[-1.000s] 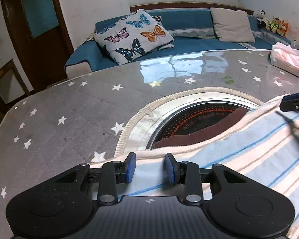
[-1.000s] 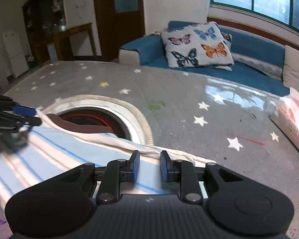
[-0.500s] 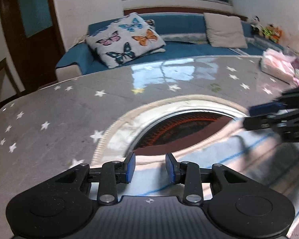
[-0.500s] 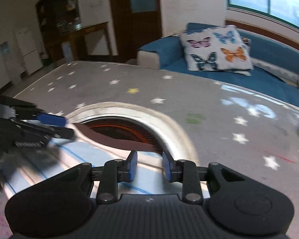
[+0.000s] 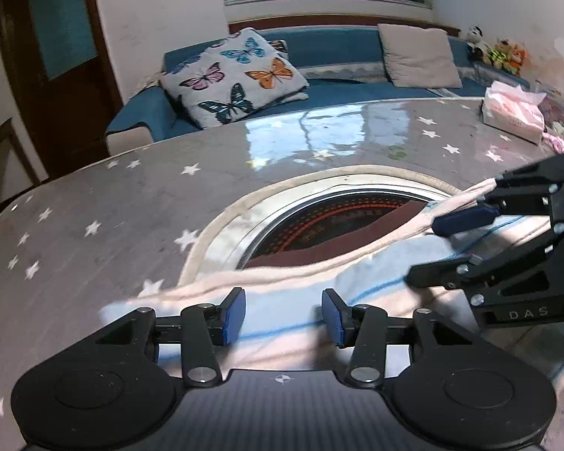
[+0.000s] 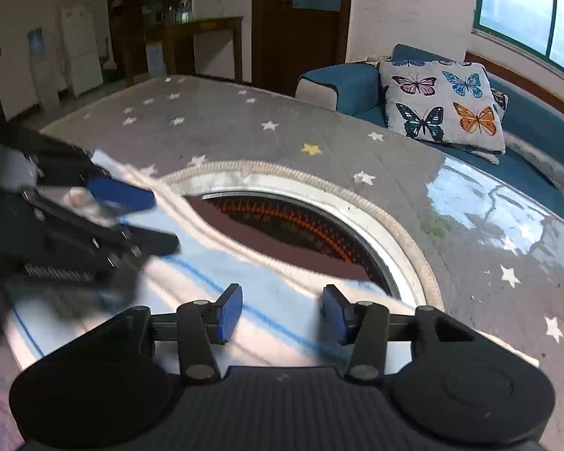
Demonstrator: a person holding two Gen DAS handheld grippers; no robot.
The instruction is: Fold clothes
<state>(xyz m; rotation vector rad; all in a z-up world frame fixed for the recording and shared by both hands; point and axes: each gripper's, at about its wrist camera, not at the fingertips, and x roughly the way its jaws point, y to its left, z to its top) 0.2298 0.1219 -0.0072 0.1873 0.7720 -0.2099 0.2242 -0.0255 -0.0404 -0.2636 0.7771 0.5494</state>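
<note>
The striped garment (image 5: pixel 357 282) lies flat on the table (image 5: pixel 112 206), its collar edge overlapping the near rim of the round heater (image 5: pixel 338 221). My left claw (image 5: pixel 282 315) hovers wide open over the near cloth, gripping nothing. My right claw (image 6: pixel 278 310), likewise spread and empty, hovers beside it; I judge both are placed to take hold for a fold.

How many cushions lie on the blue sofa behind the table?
2: a white butterfly-print cushion at the sofa's left end by the armrest, and a plain beige cushion further right against the backrest. Others may be hidden outside the views.
</note>
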